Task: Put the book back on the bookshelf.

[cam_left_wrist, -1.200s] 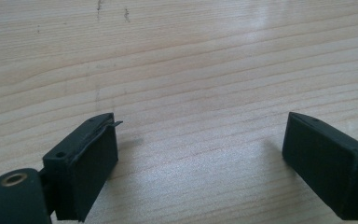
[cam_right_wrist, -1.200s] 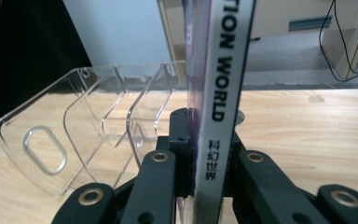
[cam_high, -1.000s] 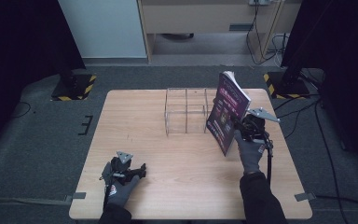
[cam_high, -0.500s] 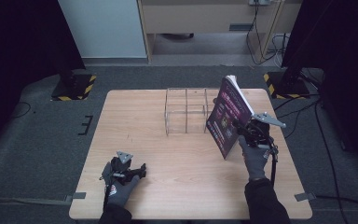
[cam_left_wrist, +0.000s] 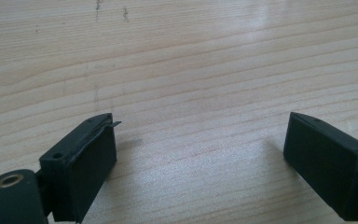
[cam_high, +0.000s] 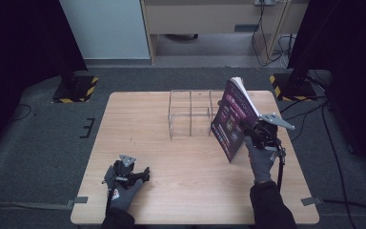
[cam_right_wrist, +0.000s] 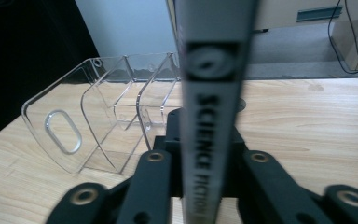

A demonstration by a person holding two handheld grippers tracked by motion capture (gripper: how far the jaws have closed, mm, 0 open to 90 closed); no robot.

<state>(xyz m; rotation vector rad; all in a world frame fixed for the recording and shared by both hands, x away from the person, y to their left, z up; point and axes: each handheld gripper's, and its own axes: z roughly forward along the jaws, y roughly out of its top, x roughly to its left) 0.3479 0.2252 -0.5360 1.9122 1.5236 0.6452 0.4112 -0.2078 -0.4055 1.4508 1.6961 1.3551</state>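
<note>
Right tool (cam_high: 250,135) clamped on a book (cam_high: 232,118) — held upright at centre right of the high view, spine toward the hand, long axis near vertical, top leaning away. Clear rack (cam_high: 190,114) just left of the book, slots open upward; probably next stop. Left tool (cam_high: 132,174) resting lower left on the table (cam_high: 138,129), jaws apart, holding nothing — well apart from the rack.
</note>
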